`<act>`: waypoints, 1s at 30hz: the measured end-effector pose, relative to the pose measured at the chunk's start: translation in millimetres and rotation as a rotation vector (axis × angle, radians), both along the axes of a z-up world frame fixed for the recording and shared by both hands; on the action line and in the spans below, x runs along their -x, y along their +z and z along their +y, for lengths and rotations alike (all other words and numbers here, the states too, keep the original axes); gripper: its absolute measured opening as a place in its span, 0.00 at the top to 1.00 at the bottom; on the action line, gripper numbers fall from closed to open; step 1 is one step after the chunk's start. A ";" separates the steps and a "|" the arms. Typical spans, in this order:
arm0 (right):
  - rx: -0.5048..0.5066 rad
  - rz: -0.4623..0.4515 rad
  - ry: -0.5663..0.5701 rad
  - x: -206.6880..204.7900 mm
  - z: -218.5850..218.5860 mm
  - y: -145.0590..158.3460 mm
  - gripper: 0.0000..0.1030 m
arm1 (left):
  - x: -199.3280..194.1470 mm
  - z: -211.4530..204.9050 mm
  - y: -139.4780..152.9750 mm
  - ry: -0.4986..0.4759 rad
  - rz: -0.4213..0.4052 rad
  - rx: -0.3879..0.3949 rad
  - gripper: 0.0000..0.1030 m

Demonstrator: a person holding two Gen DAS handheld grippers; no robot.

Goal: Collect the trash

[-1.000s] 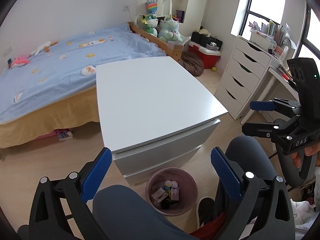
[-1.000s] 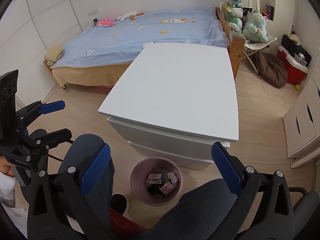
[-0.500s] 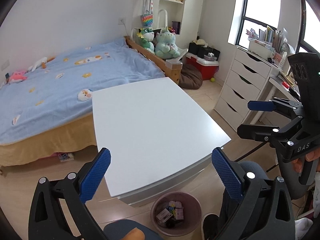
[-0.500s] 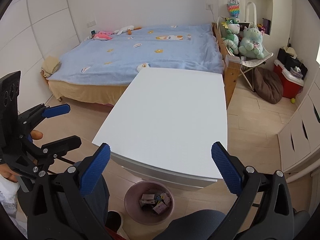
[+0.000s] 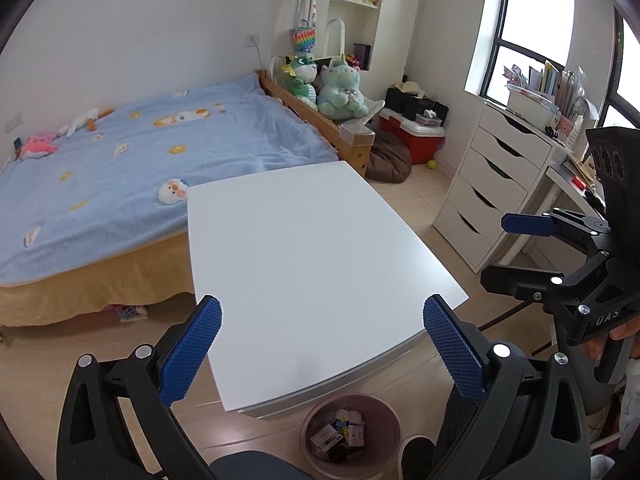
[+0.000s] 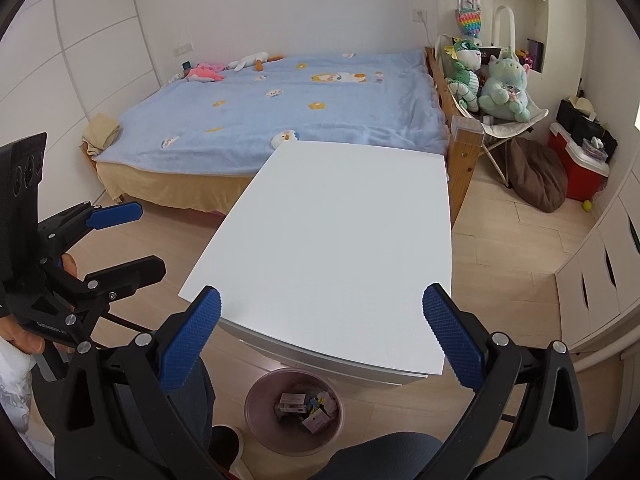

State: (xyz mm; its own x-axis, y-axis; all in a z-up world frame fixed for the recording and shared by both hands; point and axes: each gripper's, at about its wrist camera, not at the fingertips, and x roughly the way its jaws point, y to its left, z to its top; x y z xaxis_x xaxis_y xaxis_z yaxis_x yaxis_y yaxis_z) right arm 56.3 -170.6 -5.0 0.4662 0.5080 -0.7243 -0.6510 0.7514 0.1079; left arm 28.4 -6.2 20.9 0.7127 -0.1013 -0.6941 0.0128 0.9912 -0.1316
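Note:
A pink trash bin (image 5: 394,420) stands on the floor at the near edge of the white table (image 5: 316,248), with several small boxes and wrappers (image 5: 340,432) inside it. My left gripper (image 5: 322,318) hangs open above the table's near edge, nothing between its blue pads. In the right wrist view the same bin (image 6: 256,420) holds that trash (image 6: 306,406) below my right gripper (image 6: 322,312), which is open and empty too. Each gripper shows in the other's view: the right gripper (image 5: 498,250) at the right, the left gripper (image 6: 142,240) at the left. The tabletop (image 6: 340,240) is bare.
A bed with a blue blanket (image 5: 132,160) runs behind the table. White drawers (image 5: 488,184) and a cluttered desk stand at the right. Plush toys (image 5: 340,88), a red cooler (image 5: 412,140) and a brown cushion (image 5: 388,158) sit in the far corner. A person's knee (image 6: 384,456) shows below.
Both grippers have risen and tilted up. The table and bin slid toward the bottom of each view, and the person's knees mostly dropped out of sight. Both stayed open.

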 end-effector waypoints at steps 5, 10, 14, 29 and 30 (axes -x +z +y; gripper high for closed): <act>-0.001 0.001 0.000 -0.5 -0.2 -0.2 0.04 | -0.9 -1.6 0.9 0.000 -0.001 -0.008 0.06; 0.000 0.001 -0.001 -0.8 -0.4 0.0 0.04 | -2.3 -3.4 0.6 -0.001 0.003 -0.012 0.06; 0.000 0.001 0.000 -1.0 -0.3 0.3 0.04 | -3.7 -2.1 -0.2 -0.001 0.008 -0.011 0.06; 0.002 0.000 -0.002 -1.1 -1.4 -0.6 0.04 | -3.6 -1.7 -0.2 0.000 0.010 -0.008 0.06; 0.002 0.000 -0.002 -1.4 -1.5 -0.8 0.04 | -3.6 -1.7 -0.2 0.000 0.010 -0.008 0.06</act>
